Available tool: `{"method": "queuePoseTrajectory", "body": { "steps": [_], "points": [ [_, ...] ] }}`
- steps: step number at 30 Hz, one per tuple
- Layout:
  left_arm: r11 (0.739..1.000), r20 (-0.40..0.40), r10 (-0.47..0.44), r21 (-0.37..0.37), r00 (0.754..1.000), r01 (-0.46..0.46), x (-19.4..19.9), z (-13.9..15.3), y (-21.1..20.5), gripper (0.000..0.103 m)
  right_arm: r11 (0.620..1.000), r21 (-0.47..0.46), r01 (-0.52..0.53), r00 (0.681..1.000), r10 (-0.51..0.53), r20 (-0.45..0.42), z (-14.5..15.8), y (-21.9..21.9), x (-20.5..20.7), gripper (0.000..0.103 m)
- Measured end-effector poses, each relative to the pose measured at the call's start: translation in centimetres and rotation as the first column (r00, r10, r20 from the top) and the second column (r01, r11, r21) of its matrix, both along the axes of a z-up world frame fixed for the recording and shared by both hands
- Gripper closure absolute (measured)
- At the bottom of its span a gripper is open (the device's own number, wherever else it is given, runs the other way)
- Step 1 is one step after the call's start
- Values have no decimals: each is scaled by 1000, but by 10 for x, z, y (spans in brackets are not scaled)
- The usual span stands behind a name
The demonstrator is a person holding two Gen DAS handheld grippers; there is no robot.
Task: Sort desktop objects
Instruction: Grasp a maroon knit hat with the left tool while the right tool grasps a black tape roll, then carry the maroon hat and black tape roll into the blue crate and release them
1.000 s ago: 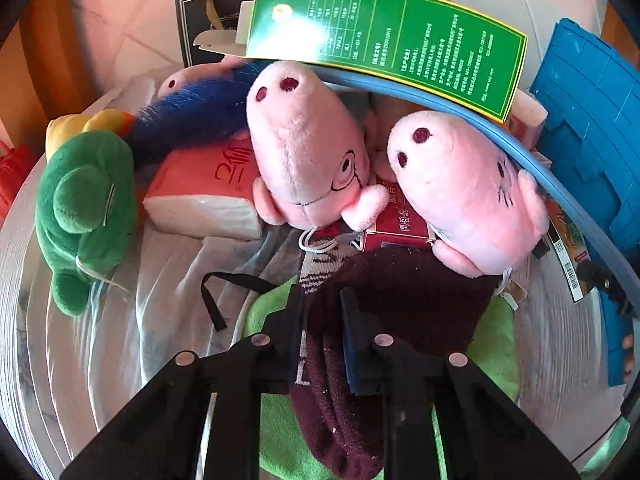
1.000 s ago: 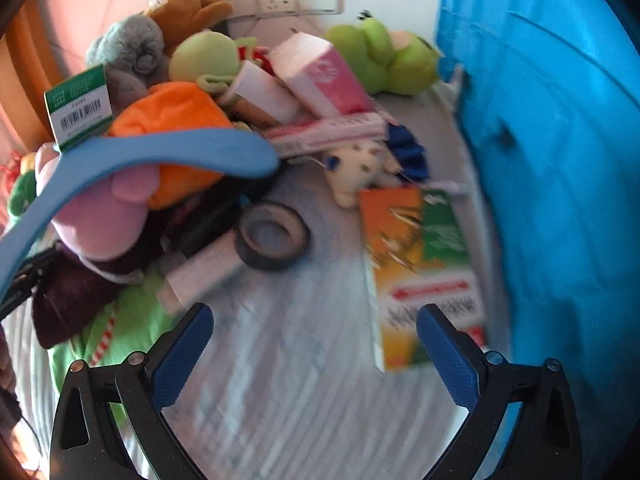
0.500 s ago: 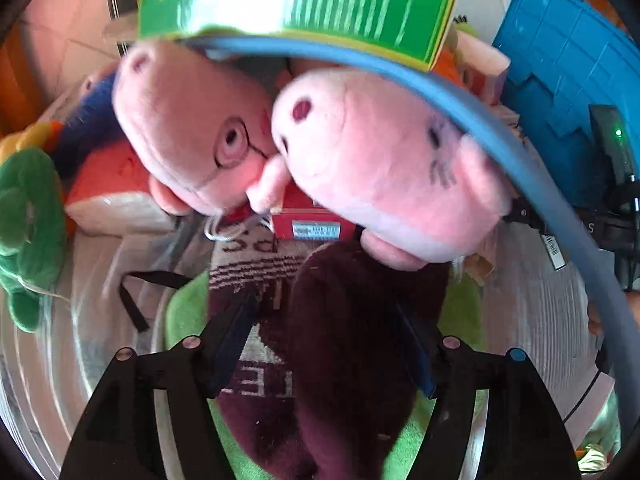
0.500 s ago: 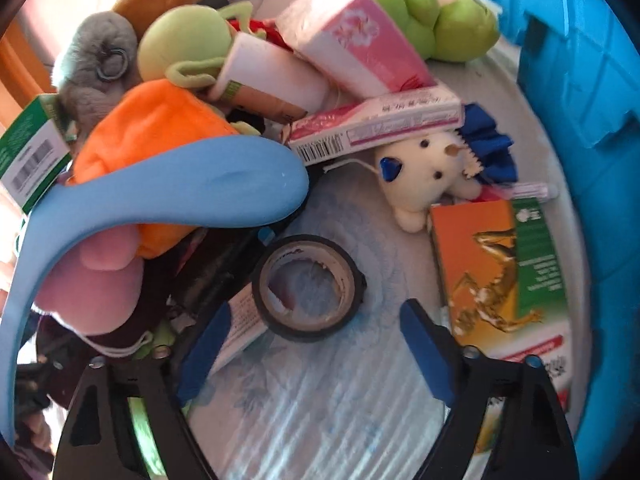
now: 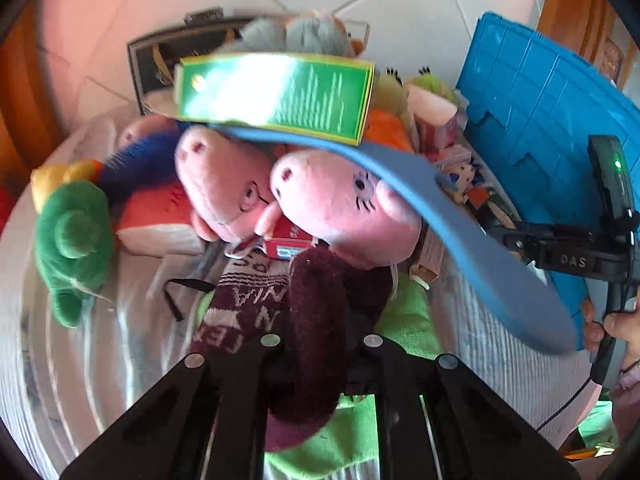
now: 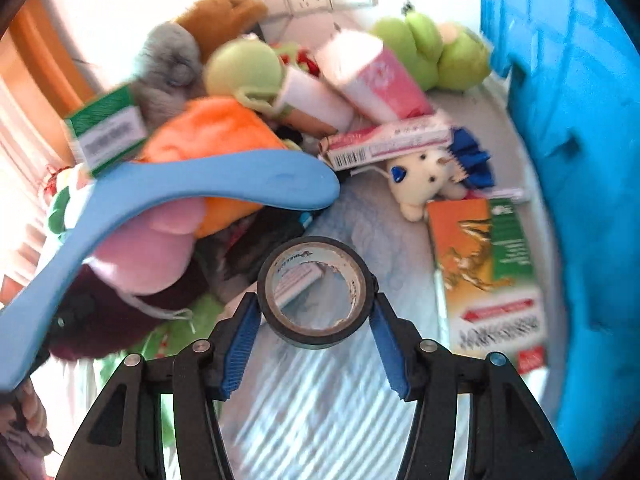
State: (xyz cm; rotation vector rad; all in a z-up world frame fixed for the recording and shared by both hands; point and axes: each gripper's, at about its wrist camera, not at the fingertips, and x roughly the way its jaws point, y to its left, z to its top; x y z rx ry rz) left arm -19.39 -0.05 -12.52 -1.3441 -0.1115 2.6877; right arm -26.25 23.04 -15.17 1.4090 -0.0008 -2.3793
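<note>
Between right gripper point(image 6: 316, 316) pads sits the tape point(image 6: 316, 292), jaws just closed onto its sides, clear of the clutter. Best kept level, lifted straight, carried toward the bin point(image 6: 568, 160) without clipping the blue insole point(image 6: 208, 184). Left gripper point(image 5: 320, 356): clamped tight on the maroon sock point(image 5: 320, 312), over the green cloth point(image 5: 404, 316); best raised slowly, free of the pig plush point(image 5: 340, 208).

Left gripper point(image 5: 320, 364) fingertips being hidden by the sock point(image 5: 316, 320); green card point(image 5: 276, 96) print blurring unreadably; box point(image 6: 494, 276) lettering smearing; blue bin point(image 6: 568, 160) running past the frame edge.
</note>
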Motion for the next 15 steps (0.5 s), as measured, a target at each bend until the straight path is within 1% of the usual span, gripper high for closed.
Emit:
{"method": "queuePoseTrajectory", "body": {
  "steps": [3,4,5,7,9,10,12,14,15],
  "points": [
    [999,-70,36,-35,997,-39,20,28,-12,93,1000,-6,-18,998,17,-53,25,7,24,48],
    [997,-102,49,-50,994,-54,25,39,-14,93,1000,-4,-23,997,23,-78,37,1,33,48],
    [995,-137,68,-57,988,-77,29,49,-16,93,1000,-5,-28,995,28,-100,44,4,39,48],
    [992,-194,96,-56,976,-109,25,63,-15,93,999,-8,-34,989,32,-147,60,0,46,48],
    [990,-248,113,-59,962,-131,36,79,-24,93,999,-6,-32,981,30,-194,78,0,52,48],
    [989,-275,117,-56,954,-137,40,88,-23,93,1000,-4,-30,974,28,-225,92,-2,62,48],
    [988,-323,124,-44,938,-146,46,109,-21,93,1000,-1,-23,962,22,-273,109,1,67,48],
    [990,-380,119,-21,917,-138,53,129,-17,93,1000,-4,-11,944,9,-328,128,4,81,48],
    [991,-398,115,-13,910,-131,54,136,-14,93,1000,-7,-4,936,1,-353,137,7,87,48]
  ]
}}
